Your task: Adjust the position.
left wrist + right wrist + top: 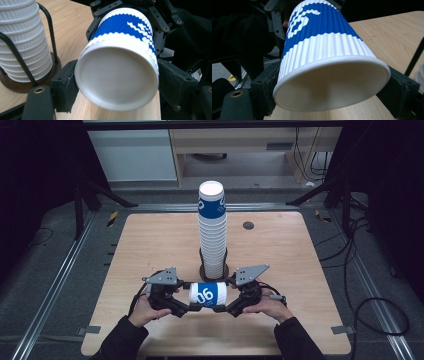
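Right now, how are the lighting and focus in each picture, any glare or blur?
High view: the wooden table is evenly lit, its surroundings dark, the whole picture soft. Left gripper view: the paper cup has a sharp base, no glare, and the cup stack looks slightly soft. Right gripper view: the cup's mouth is shaded inside.

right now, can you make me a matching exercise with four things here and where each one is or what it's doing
Things:
1. left hand-held gripper
2. right hand-held gripper
3. single cup
4. cup stack

States:
a. stands upright in a wire holder
b. lies on its side, blue band up
c. clamps the cup's closed base end
d. clamps the cup's open rim end

Pairs: 1-c, 2-d, 3-b, 4-a
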A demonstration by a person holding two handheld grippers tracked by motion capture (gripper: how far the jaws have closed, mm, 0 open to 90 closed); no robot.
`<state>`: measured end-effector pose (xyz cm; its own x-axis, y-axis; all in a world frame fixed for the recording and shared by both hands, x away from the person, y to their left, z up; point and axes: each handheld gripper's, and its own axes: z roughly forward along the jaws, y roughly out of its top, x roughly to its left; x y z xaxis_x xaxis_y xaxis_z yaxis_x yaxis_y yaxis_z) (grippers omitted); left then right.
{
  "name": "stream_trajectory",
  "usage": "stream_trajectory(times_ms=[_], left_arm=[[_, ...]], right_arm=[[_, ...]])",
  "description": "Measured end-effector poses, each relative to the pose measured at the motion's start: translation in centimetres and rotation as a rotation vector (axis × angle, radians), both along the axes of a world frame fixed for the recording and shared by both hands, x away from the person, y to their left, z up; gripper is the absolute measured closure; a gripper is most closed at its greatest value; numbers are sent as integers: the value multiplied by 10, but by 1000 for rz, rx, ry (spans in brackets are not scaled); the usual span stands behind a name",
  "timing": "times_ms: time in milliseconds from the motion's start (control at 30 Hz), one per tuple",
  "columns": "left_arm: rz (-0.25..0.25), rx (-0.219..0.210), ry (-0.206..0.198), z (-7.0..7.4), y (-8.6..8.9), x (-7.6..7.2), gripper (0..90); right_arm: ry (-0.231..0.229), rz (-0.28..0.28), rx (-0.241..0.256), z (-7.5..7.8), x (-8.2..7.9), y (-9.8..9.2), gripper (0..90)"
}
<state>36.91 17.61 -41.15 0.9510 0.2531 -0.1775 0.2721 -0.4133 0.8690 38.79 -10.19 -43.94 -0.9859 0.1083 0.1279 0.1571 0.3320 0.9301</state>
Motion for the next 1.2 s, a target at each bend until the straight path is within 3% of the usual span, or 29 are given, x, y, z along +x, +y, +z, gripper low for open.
stream_trajectory(times_ms=[133,233,333,367,400,467,633,967,1200], left_arm=[[10,32,-8,3,5,1,200],[20,86,-1,-1,7,4,188],[19,150,2,-6,4,5,174],[19,150,2,-6,4,5,171],[8,195,1,-10,0,5,171],[-4,239,3,-14,-4,5,161],[-60,319,5,-21,-14,2,162],[-126,387,4,-29,-24,-3,246],[-125,366,-3,-28,-22,-3,261]], right_arm=[[-13,-16,-16,2,1,-4,156],[-22,-27,-46,2,0,-4,155],[-28,-38,-109,-3,0,-1,155],[-33,-40,-127,-4,0,0,154],[-33,-40,-127,-4,0,0,154],[-58,-21,-212,-10,-2,9,154],[-61,22,-259,-16,-5,19,152],[-75,78,-300,-19,-10,29,150],[-66,77,-279,-18,-9,28,134]])
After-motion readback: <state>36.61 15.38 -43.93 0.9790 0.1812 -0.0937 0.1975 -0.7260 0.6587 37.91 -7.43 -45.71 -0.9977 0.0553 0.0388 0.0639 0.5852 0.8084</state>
